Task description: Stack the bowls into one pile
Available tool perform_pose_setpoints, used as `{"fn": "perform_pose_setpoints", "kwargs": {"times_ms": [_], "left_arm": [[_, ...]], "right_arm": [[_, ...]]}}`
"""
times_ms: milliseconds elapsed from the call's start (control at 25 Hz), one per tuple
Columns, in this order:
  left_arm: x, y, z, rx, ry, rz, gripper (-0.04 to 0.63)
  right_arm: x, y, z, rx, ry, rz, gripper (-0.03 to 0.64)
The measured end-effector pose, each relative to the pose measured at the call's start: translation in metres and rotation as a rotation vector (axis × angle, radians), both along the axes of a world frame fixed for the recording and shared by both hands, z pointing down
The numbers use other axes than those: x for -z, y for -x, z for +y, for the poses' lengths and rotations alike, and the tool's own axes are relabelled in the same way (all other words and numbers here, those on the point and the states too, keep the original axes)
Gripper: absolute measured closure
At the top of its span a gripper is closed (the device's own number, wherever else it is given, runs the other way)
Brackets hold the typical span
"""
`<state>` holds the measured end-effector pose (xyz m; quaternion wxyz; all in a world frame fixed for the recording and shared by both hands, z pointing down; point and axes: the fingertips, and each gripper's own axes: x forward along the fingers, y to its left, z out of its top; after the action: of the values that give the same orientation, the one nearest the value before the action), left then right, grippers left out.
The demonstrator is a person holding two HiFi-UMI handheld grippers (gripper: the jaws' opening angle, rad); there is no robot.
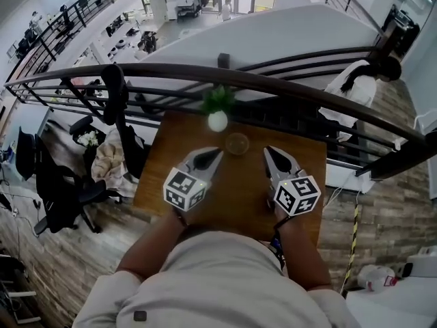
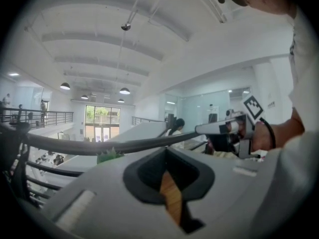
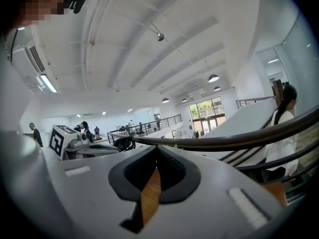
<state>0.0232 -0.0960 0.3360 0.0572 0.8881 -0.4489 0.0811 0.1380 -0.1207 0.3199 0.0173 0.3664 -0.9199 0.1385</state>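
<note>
Where the bowls sit, head view: the bowls (image 1: 237,143) read as one pile on the table (image 1: 235,190), just ahead of the tips of your left gripper (image 1: 217,152) and right gripper (image 1: 268,151), between the two.
Left gripper view: jaws pressed together on nothing, with a sliver of tabletop showing below them; the pile is out of sight here.
Right gripper view: jaws likewise closed and empty (the pile is hidden here too).
Risk, blind approach: neither gripper camera shows the pile, so if you reach forward with closed tips you could shove it into the potted plant (image 1: 217,113) just beyond it.
Risk, nesting: I cannot tell whether every bowl is seated; a loose one could tip if you bump it.
</note>
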Motion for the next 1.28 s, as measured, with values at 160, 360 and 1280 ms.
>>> {"fn": "perform_pose_setpoints", "kwargs": {"times_ms": [160,360,1280], "left_arm": [[0.002,0.005,-0.002,-0.032,-0.017,-0.034,0.591],[0.005,0.024,-0.002,-0.063,-0.008,-0.018,0.591],[-0.006,0.037,0.016,-0.184,0.002,0.040,0.591]], "right_arm": [[0.003,0.006,-0.003,-0.029,-0.001,-0.005,0.609],[0.005,0.026,0.003,-0.054,0.002,-0.001,0.609],[-0.011,0.028,0.037,-0.182,0.037,0.034,0.609]]}}
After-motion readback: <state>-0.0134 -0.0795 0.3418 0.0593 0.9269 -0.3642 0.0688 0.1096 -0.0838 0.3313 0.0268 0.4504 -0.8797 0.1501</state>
